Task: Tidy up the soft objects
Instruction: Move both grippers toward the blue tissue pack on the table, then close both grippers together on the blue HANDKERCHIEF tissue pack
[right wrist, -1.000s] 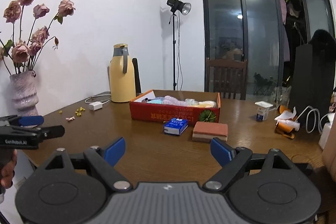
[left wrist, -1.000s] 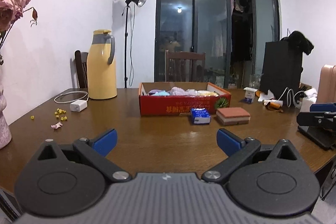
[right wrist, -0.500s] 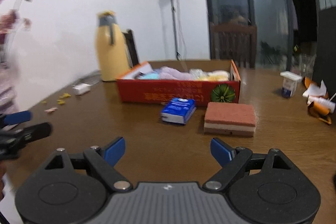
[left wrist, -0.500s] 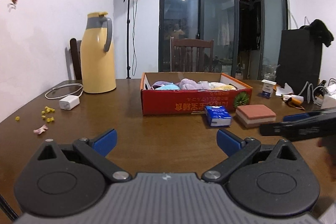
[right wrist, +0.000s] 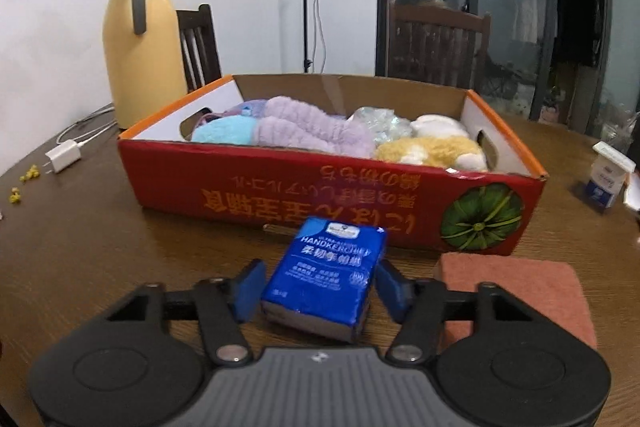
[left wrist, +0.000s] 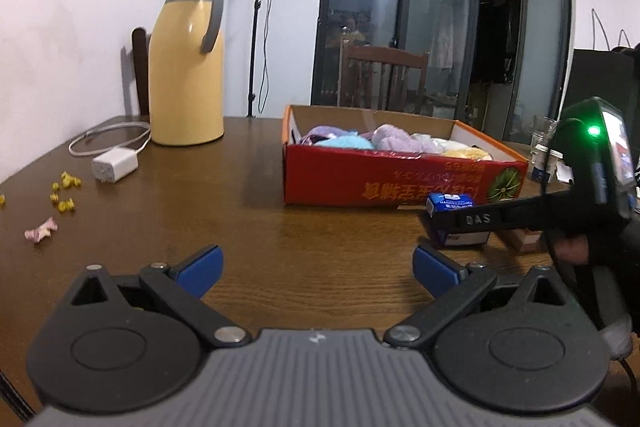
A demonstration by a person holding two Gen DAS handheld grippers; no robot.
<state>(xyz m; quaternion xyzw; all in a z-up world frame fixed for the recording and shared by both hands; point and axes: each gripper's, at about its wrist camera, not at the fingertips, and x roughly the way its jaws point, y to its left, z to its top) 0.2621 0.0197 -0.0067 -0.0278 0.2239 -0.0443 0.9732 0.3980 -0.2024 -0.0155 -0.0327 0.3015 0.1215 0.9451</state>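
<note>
Tissue pack, blue, lay flat on the surface just in front of the red box, w/ the pink sponge block just beside it on the right. The box already held plush toys, so I judged the step as picking up the pack to drop it in w/ them.

To do it well I'd want the pads centred on the pack's long sides, squeezing only until the wrap gave slightly, then lifting straight up to clear the box's near wall.

Right hand-held gripper had just been closing, jaws about half spread w/ the pack between them. Left pad looked at or almost at the pack's side, and the right pad sat close beside it; firm contact I couldn't confirm, so not yet a grip.

Left hand-held gripper was spread wide over bare surface, nothing between its jaws, touching nothing.
</note>
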